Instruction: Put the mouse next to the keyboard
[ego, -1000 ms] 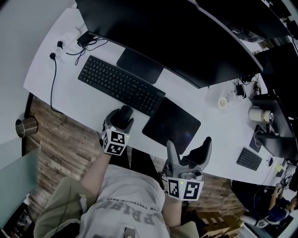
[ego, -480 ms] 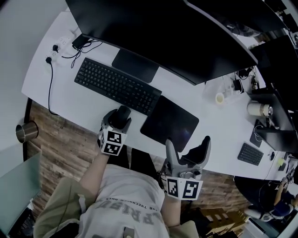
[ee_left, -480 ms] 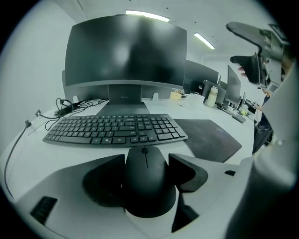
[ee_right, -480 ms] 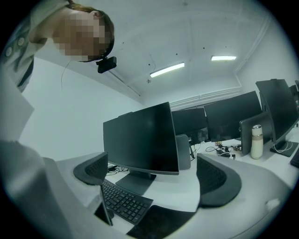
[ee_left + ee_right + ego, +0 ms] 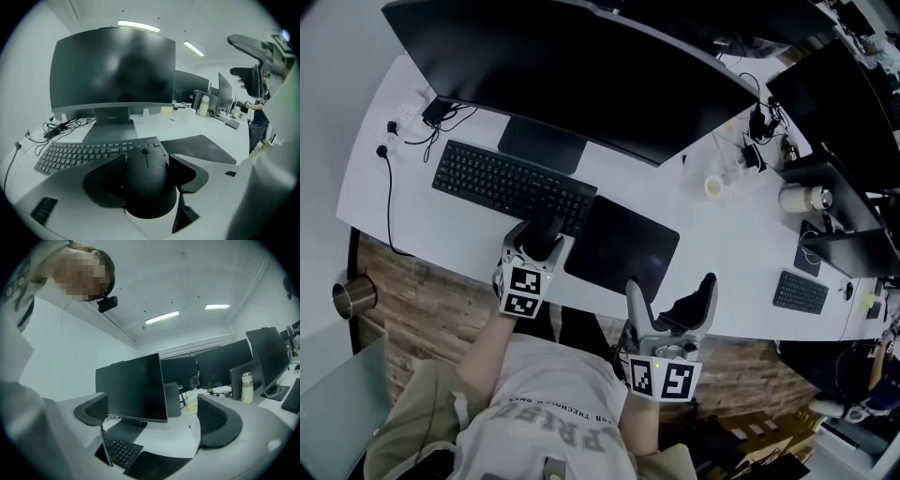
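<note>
White walls and a white ceiling with strip lights (image 5: 138,24) enclose an office. A long white desk (image 5: 412,220) runs across the head view from 10 o'clock to 4 o'clock, over a floor of wood planks (image 5: 422,300). A wide curved monitor (image 5: 572,66) stands along the desk's far side, and more dark screens (image 5: 839,94) stand at 2 o'clock.

A black keyboard (image 5: 508,185) lies in front of the monitor's stand. A dark mouse pad (image 5: 622,248) lies at the keyboard's 4 o'clock, just beside its end. A power strip (image 5: 398,122) with trailing cables sits at the desk's 10 o'clock corner. At the pad's 2 o'clock there is a small pale roll (image 5: 713,187), and a pale tumbler (image 5: 797,198) stands farther out at 3 o'clock. A small keypad (image 5: 799,292) lies near the desk's front edge at 4 o'clock. A metal cup (image 5: 349,295) stands off the desk at 9 o'clock.

The left gripper (image 5: 541,234) has its jaws clamped on the sides of the black mouse (image 5: 146,183). It holds the mouse at the keyboard's near right corner, at the pad's 9 o'clock edge. I cannot tell whether the mouse touches the desk.

The right gripper (image 5: 670,295) is at the pad's 5 o'clock, by the desk's front edge. Its jaws are wide apart with nothing between them.
</note>
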Motion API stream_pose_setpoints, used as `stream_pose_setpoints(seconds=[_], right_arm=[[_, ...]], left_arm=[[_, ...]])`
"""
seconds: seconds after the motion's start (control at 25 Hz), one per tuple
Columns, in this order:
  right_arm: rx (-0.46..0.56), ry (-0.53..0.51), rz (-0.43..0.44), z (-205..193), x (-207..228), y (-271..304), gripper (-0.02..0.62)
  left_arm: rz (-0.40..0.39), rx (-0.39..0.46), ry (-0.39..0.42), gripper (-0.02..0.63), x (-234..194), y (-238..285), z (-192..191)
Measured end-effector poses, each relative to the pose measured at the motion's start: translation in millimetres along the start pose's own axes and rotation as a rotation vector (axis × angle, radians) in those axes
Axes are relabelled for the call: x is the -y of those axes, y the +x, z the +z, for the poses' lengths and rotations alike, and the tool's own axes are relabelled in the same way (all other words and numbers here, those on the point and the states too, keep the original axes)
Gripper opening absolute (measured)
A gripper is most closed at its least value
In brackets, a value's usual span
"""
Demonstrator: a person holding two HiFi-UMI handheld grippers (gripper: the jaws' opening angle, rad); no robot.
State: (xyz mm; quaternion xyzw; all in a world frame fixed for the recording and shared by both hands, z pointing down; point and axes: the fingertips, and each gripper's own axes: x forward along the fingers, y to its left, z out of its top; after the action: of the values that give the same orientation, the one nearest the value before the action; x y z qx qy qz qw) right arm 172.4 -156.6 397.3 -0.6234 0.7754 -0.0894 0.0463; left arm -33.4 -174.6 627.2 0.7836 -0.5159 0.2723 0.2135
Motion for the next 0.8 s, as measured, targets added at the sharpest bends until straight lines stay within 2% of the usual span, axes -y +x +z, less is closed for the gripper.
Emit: stream_pose_setpoints(seconds=[0.4,0.8], right_arm=[[0.069,-0.015,-0.105,30,55,-20,0.586],[0.070,-0.034,-0.145,41,105,-29,0.586]], left_arm=[[-0.120,0.008,0.084,0.299,78,35,38],[-0.161,-0.009,0.051,0.299,133,71,47]])
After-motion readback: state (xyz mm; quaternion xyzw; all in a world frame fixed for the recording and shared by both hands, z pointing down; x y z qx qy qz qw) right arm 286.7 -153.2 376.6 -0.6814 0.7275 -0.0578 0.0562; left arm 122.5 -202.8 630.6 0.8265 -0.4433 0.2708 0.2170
